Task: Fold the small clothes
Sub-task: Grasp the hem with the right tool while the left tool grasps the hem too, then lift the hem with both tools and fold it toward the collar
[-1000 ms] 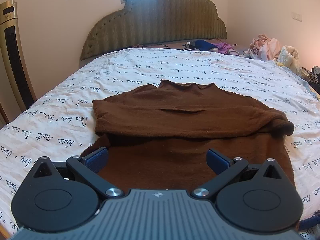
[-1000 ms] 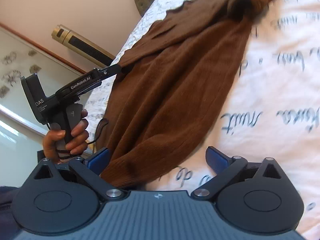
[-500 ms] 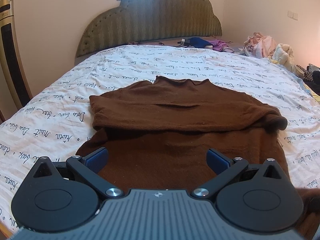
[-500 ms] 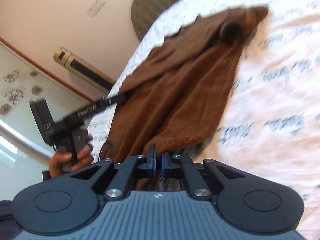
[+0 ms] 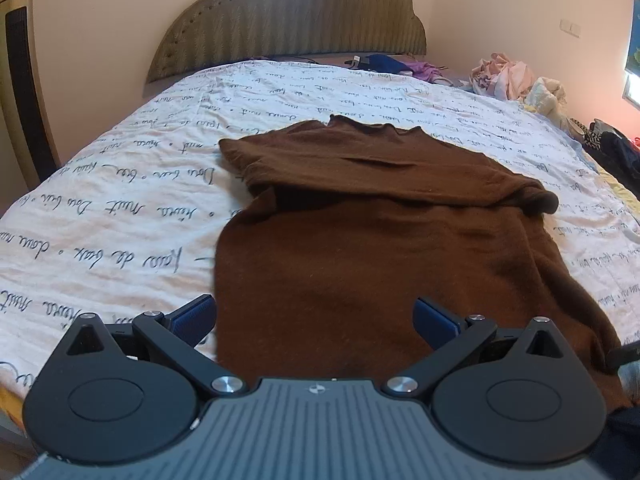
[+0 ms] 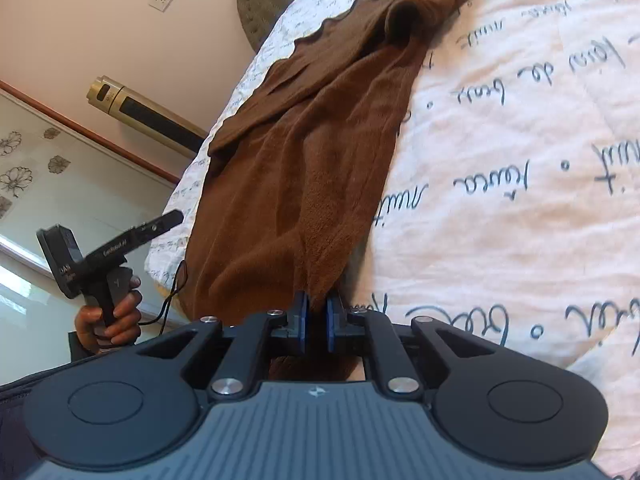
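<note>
A brown sweater (image 5: 380,240) lies flat on the bed, neck toward the headboard, with its sleeves folded across the chest. My left gripper (image 5: 314,316) hovers open over the near left part of the hem. Its left pad (image 5: 194,316) is above the sheet just outside the sweater's edge, and its right pad (image 5: 434,318) is above the fabric. My right gripper (image 6: 316,320) is shut on the sweater's (image 6: 312,152) near right hem corner, and the cloth rises bunched between the blue pads. In the right wrist view a hand holds the left gripper (image 6: 176,218) at the far hem corner.
The bed has a white sheet with script print (image 5: 120,220) and a padded headboard (image 5: 288,20). A gold tower fan (image 5: 20,60) stands at the left. Loose clothes are piled at the right (image 5: 508,76) and by the headboard (image 5: 384,64).
My right gripper went from wide open to shut on the sweater's hem corner and lifted it slightly. My left gripper, still open, slid left toward the other hem corner.
</note>
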Available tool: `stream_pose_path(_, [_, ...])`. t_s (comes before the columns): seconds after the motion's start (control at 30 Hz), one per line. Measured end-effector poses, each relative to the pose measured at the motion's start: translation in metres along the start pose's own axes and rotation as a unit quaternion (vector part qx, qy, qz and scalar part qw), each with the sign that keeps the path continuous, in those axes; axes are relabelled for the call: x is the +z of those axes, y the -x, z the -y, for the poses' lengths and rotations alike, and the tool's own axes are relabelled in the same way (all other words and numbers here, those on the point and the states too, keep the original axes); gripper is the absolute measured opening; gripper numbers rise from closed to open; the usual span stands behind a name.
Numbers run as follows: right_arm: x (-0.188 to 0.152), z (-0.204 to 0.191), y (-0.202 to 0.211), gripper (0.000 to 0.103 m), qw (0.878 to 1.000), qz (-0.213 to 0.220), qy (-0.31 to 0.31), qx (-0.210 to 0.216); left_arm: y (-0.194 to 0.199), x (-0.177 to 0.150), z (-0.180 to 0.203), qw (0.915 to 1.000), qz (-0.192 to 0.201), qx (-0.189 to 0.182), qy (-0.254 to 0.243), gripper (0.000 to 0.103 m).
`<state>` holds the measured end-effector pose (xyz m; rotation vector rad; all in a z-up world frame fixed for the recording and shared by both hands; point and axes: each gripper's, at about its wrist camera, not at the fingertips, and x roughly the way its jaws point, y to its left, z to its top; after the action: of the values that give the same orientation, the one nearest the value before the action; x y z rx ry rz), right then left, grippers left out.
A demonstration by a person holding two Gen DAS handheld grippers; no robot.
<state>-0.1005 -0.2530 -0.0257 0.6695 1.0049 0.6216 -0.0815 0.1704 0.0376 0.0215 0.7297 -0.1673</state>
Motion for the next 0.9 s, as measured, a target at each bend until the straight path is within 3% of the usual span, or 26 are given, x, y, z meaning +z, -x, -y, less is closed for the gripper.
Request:
stream_pose_path(0.1, [-0.005, 0.009, 0.004, 0.010, 1.000, 0.002, -0.018, 0.004, 0.011, -0.013, -0.022, 0.9999, -0.010, -0.003, -0.012, 0.103])
stream_pose_path(0.17, [-0.008, 0.015, 0.008, 0.015, 0.999, 0.005, -0.033, 0.006, 0.015, -0.021, -0.035, 0.9993, -0.023, -0.028, -0.013, 0.103])
stream_pose_path(0.3, [-0.014, 0.013, 0.009, 0.058, 0.999, 0.007, -0.029, 0.024, 0.017, -0.035, -0.049, 0.9962, -0.039, -0.077, -0.001, 0.103])
stream_pose_path(0.33, [-0.016, 0.010, 0.010, 0.063, 0.999, 0.009, -0.022, 0.030, 0.016, -0.038, -0.051, 0.9936, -0.049, -0.101, 0.006, 0.103])
stream_pose_path(0.43, [-0.020, 0.006, 0.012, 0.063, 1.000, -0.006, -0.002, 0.029, 0.010, -0.052, -0.053, 0.9851, -0.076, -0.153, 0.016, 0.102])
stream_pose_path(0.6, [-0.027, 0.003, 0.009, 0.064, 0.999, -0.029, 0.001, 0.043, 0.009, -0.072, -0.058, 0.9789, -0.082, -0.186, 0.020, 0.100])
stream_pose_path(0.7, [-0.031, -0.006, -0.002, 0.063, 0.998, -0.042, 0.017, 0.050, 0.005, -0.078, -0.057, 0.9687, -0.107, -0.222, 0.029, 0.079])
stream_pose_path(0.77, [-0.032, -0.013, -0.007, 0.057, 0.997, -0.044, 0.032, 0.046, -0.004, -0.085, -0.053, 0.9633, -0.135, -0.230, 0.027, 0.052])
stream_pose_path(0.83, [-0.031, -0.018, -0.011, 0.031, 0.997, -0.048, 0.043, 0.034, -0.014, -0.092, -0.049, 0.9637, -0.153, -0.217, 0.028, 0.035])
stream_pose_path(0.9, [-0.031, -0.020, -0.012, 0.020, 0.998, -0.043, 0.047, 0.025, -0.019, -0.094, -0.051, 0.9621, -0.160, -0.216, 0.045, 0.009])
